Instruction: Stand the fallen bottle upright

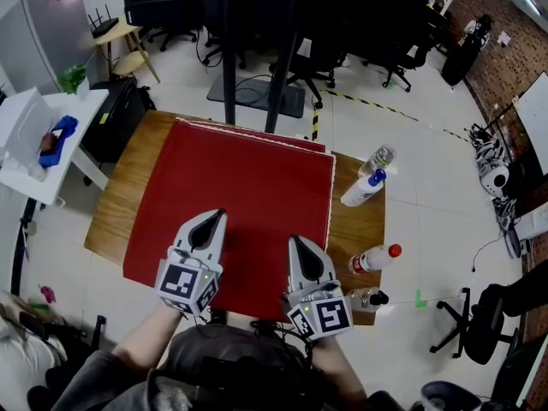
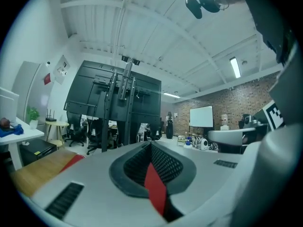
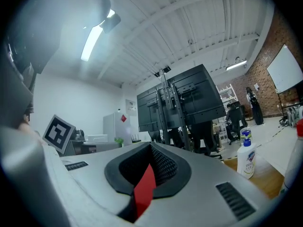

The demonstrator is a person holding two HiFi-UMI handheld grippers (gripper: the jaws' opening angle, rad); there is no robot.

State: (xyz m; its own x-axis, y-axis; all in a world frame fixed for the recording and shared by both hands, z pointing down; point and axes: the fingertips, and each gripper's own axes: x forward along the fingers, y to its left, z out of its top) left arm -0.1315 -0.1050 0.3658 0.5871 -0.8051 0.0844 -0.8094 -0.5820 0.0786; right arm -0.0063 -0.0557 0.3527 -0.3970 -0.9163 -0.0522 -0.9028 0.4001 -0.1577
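- The black-capped bottle (image 1: 366,298) appears to lie fallen at the bench's (image 1: 113,217) right edge, with its long axis pointing rightward.
- It is found just right of the right hand-held gripper (image 1: 294,241), which is the nearer one.
- That one and the left hand-held gripper (image 1: 217,217) are closed and empty.

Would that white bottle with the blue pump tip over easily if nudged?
Probably: the white pump bottle stands tall on a narrow base, so a high push may topple it. Its smooth plastic looks slippery. Opaque sides hide its fill, so weight is a guess.
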